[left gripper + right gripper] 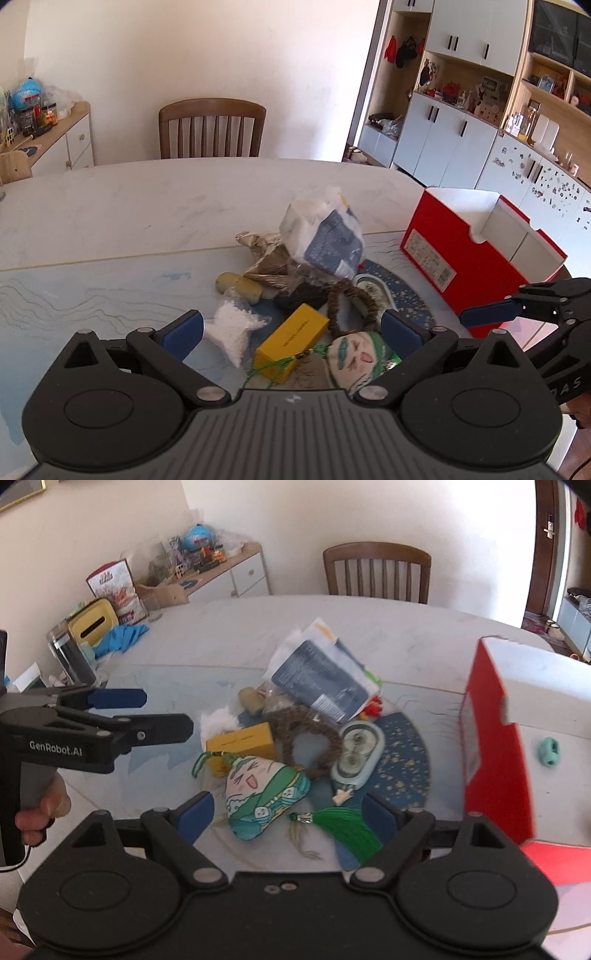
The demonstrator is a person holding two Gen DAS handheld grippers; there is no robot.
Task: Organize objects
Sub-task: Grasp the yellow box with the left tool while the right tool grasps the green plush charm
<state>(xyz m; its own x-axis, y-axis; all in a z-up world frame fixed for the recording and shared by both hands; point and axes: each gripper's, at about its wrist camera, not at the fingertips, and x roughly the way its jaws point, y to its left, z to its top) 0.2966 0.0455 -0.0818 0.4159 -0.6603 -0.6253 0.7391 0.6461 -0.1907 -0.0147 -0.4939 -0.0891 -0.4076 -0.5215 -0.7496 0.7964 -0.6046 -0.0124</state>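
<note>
Nearest the lens, the right hand-held gripper (286, 814) stands released, blue pads wide apart, above a green-and-white cartoon-face fabric pouch (264, 794) with a green tassel (345, 827). Just behind the pouch lie a yellow rectangular cardboard box (240, 742) and a brown woven ring (306, 738). Beside the ring rests a pale oval case (356, 755). The left hand-held gripper (291, 330) is likewise released over the same pile. Right of the pouch, an open red cardboard box (495, 753) stands on the pale marble counter (221, 638).
</note>
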